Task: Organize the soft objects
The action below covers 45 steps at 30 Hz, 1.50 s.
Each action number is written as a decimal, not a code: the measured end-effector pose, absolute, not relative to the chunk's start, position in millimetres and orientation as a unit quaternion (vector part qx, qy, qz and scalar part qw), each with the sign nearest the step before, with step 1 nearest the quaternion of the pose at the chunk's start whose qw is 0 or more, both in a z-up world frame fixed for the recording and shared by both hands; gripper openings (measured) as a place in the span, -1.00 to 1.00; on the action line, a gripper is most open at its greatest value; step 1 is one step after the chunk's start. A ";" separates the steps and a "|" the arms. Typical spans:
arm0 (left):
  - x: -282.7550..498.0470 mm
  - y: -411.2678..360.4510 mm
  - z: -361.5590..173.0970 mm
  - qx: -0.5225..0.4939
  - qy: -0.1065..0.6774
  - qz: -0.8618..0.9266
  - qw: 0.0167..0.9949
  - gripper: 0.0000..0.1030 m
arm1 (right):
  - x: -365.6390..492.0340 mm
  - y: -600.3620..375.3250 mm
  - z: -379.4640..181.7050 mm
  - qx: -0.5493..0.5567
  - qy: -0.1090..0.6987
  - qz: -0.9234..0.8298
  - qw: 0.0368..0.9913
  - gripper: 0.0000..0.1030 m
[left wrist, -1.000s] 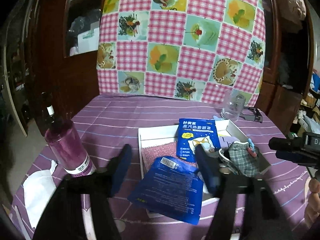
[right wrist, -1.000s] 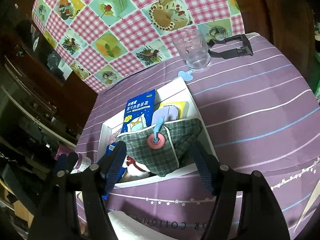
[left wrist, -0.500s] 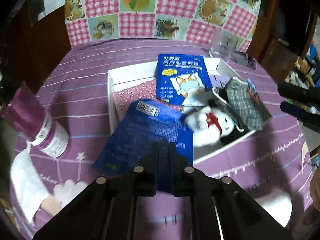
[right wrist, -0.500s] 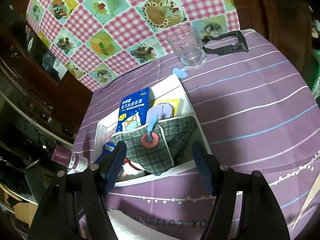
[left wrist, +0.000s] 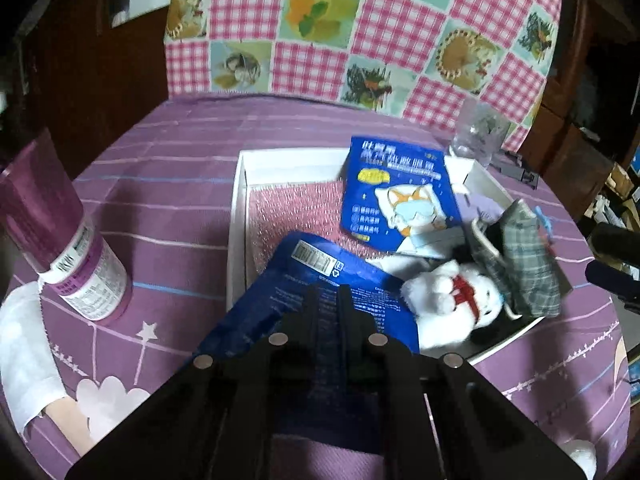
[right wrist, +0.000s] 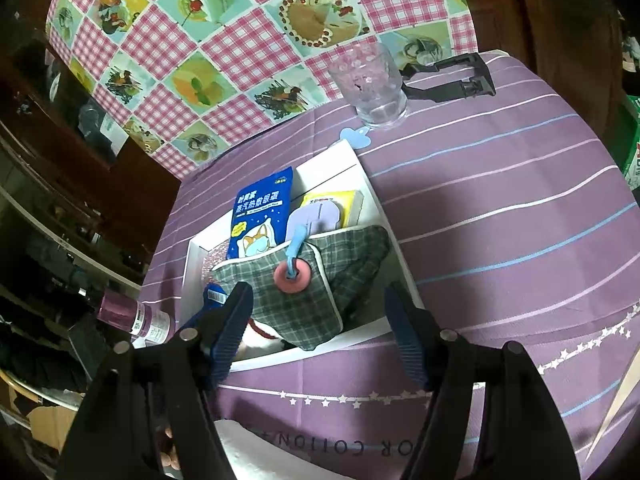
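Observation:
My left gripper (left wrist: 327, 294) is shut on a dark blue foil pouch (left wrist: 320, 280) and holds it over the front left edge of the white tray (left wrist: 237, 200). In the tray lie a pink glitter pad (left wrist: 292, 212), a second blue pouch with a dog picture (left wrist: 398, 192), a white plush toy with a red ribbon (left wrist: 452, 300) and a green plaid pouch (left wrist: 528, 264). My right gripper (right wrist: 320, 328) is open and empty, above the tray's near edge, with the plaid pouch (right wrist: 304, 292) between its fingers in view.
A purple bottle (left wrist: 60, 236) stands left of the tray, with a white tissue (left wrist: 24, 356) beside it. A clear glass (right wrist: 370, 84) and a black clip (right wrist: 452, 80) sit behind the tray. A yellow box (right wrist: 340, 208) lies in the tray's far corner.
My left gripper has closed on the dark blue pouch and lifted it, tilting down over the tray. The right gripper has barely moved.

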<state>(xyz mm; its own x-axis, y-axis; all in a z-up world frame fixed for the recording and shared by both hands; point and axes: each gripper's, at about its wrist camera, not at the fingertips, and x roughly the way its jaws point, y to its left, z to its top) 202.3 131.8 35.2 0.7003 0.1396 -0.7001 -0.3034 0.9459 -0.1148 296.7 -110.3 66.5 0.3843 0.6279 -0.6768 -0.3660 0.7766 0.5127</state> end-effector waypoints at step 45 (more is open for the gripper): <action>7.6 34.7 73.6 -0.043 0.208 0.088 0.973 1.00 | 116.0 -182.2 97.6 -0.045 0.253 0.324 0.910 0.46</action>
